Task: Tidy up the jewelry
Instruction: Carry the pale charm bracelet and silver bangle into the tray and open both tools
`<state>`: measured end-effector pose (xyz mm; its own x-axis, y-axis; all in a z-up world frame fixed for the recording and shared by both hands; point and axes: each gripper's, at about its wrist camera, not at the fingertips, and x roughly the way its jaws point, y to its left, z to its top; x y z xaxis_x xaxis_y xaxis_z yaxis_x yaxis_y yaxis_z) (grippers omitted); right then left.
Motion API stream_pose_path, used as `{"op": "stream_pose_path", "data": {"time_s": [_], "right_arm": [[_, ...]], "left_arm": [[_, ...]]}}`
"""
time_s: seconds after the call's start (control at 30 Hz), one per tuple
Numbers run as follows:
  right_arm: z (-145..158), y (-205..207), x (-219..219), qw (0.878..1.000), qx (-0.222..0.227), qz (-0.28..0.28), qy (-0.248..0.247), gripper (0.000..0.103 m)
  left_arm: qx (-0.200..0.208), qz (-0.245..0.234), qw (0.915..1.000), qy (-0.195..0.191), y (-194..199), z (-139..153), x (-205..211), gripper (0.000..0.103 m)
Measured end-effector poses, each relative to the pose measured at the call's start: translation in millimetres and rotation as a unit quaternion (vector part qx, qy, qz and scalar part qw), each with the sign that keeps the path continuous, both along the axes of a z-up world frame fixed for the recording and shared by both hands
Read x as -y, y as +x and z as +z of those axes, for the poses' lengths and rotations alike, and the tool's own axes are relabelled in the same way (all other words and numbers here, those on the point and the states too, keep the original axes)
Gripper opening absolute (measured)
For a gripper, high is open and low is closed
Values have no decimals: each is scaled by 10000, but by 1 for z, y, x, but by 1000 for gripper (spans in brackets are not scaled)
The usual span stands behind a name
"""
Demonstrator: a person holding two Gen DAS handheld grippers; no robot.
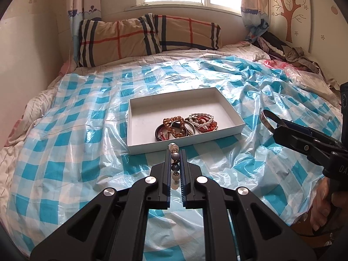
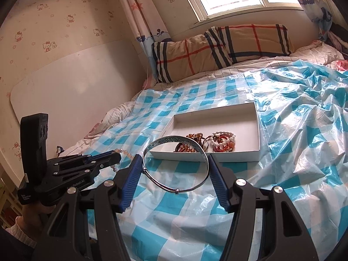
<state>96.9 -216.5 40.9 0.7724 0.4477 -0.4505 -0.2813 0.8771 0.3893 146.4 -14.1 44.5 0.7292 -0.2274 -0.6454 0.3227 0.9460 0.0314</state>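
Note:
A white shallow box (image 1: 228,102) (image 2: 258,130) lies on the blue-checked plastic sheet and holds several bead bracelets (image 1: 184,124) (image 2: 208,143) in its near part. My left gripper (image 1: 175,152) is shut on a bead bracelet (image 1: 175,158) of pale and dark beads, held just short of the box's near rim; that gripper (image 2: 117,157) and its dangling beads (image 2: 125,152) also show in the right wrist view. My right gripper (image 2: 175,163) is shut on a silver bangle (image 2: 174,139), its pads pressing the ring's two sides. This bangle (image 1: 266,119) hangs right of the box.
Blue-checked plastic sheet (image 1: 65,152) covers the bed. Plaid pillows (image 1: 148,34) lie at the head under a window. A heap of clothes (image 1: 289,52) sits at the far right corner. A wall (image 2: 65,76) runs along the bed's left side. A hand (image 1: 324,202) holds the right gripper's handle.

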Motion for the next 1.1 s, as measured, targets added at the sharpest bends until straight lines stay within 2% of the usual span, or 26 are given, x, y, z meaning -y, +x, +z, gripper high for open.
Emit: {"op": "stream_pose_path", "data": {"time_s": [0.43,0.57,0.67,0.7,0.73,0.9,0.97,1.1], "right_arm": [[2,3,-1,10000,89,-15,1,60],[2,4,-2,10000,91,7,-14,55],[-6,8,-4,9996,-110,102,-227,56],[-11,10,-4,9990,-217,109,-367,58],[-17,12,-4,9978,-376,137,-536,67],[-63,23,-5,9881,-1141,242,-1004,73],[-76,32,-9,9855,-1301,322,-1037,73],[-91,60,-27,9792,-1375,490,-1411,77]], "left_arm": [[74,-14,10000,15,1,2,5,7],[72,5,10000,-5,1,2,4,7],[53,39,10000,-12,5,1,0,7],[47,55,10000,-14,6,0,-2,7],[37,73,10000,-11,6,-1,-4,7],[-74,113,9999,-14,11,-10,-8,7],[-85,96,9999,-7,11,-12,-6,7],[-111,67,9999,4,14,-15,-3,7]]}}
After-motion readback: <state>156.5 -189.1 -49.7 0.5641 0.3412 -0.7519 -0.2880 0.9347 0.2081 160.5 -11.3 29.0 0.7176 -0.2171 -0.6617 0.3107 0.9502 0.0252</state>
